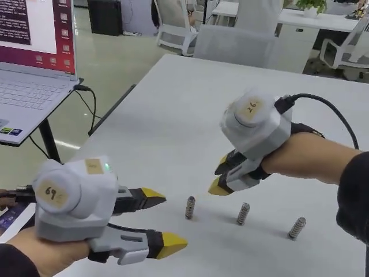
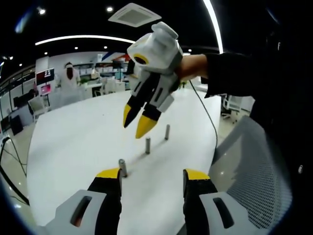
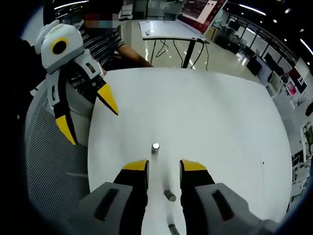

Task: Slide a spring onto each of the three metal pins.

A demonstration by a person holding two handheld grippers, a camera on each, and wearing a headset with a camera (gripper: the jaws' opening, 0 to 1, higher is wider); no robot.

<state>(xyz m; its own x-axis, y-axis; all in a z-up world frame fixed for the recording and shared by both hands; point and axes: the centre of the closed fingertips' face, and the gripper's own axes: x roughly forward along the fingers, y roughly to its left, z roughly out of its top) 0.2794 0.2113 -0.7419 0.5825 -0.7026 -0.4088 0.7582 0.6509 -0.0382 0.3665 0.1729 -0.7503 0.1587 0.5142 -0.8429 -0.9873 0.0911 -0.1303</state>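
A laptop (image 1: 34,86) stands open far to the left of the middle pin (image 1: 243,213), off the white table (image 1: 173,115); the left gripper (image 1: 174,221) is held low, well to the left of the middle pin, its jaws spread wide with nothing between them; in the left gripper view its tips point along the row toward the middle pin; the left pin (image 1: 190,208) stands upright just left of the middle pin, near the left gripper's tips but apart from them; the right gripper (image 1: 214,180) hangs above and slightly left of the middle pin, tilted downward, its jaws parted by a narrow gap and empty, clear of every pin; the middle pin stands upright on the table, and spring coils (image 1: 244,211) wrap its length, as on both neighbours in the head view; the right pin (image 1: 297,228) stands to the right of the middle pin, below the person's dark sleeve (image 1: 354,196)
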